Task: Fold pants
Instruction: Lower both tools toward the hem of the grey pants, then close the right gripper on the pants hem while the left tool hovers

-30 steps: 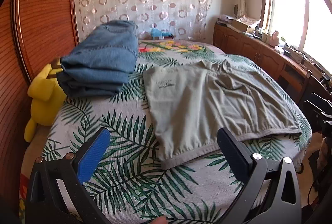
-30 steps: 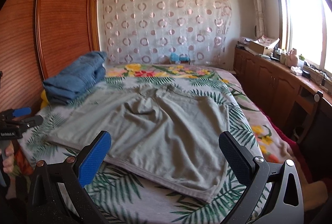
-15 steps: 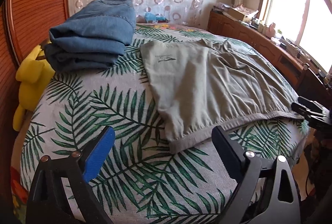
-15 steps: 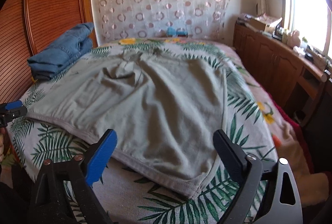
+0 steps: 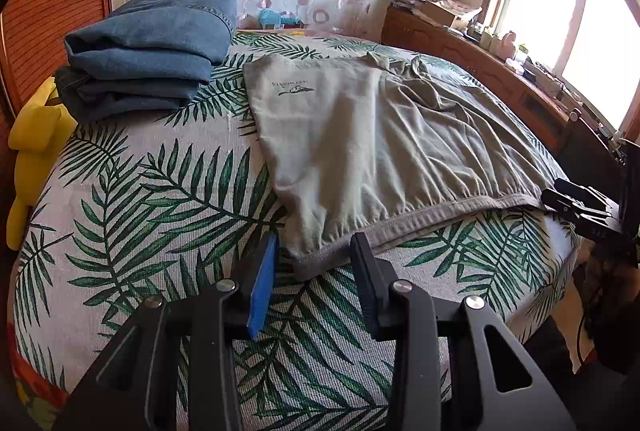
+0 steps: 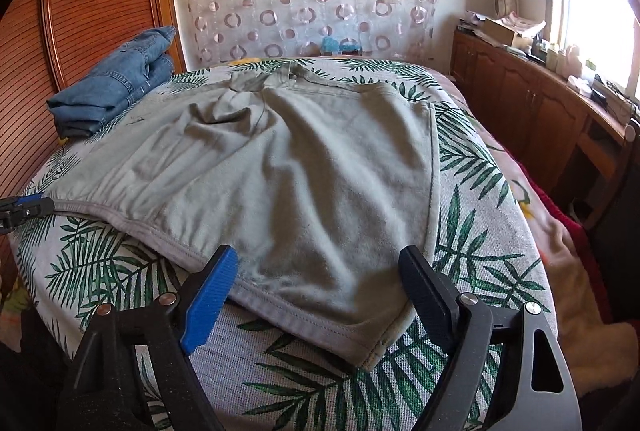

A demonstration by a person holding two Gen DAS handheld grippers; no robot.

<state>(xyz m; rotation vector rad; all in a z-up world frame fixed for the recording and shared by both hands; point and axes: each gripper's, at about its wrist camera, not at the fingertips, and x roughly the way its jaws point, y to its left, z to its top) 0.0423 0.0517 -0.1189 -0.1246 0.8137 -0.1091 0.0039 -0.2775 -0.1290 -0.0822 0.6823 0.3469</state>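
Grey-green soft cotton pants (image 5: 372, 135) lie spread flat on the palm-leaf print bedspread (image 5: 160, 191), waistband nearest both tools. The left gripper (image 5: 314, 251) is closing with the waistband's left corner between its pads, not yet pinched; the right gripper (image 6: 320, 263) stands wide, narrowing slightly over the opposite corner. Fabric looks light, limp, non-slippery: grip the thicker waistband hem.

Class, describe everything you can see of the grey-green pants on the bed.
The grey-green pants are soft knit fabric with a stitched waistband and a small dark logo. They lie spread flat but wrinkled on the leaf-print bedspread, beside folded jeans. The left gripper is closing around one waistband corner; the right gripper straddles the other, jaws wide.
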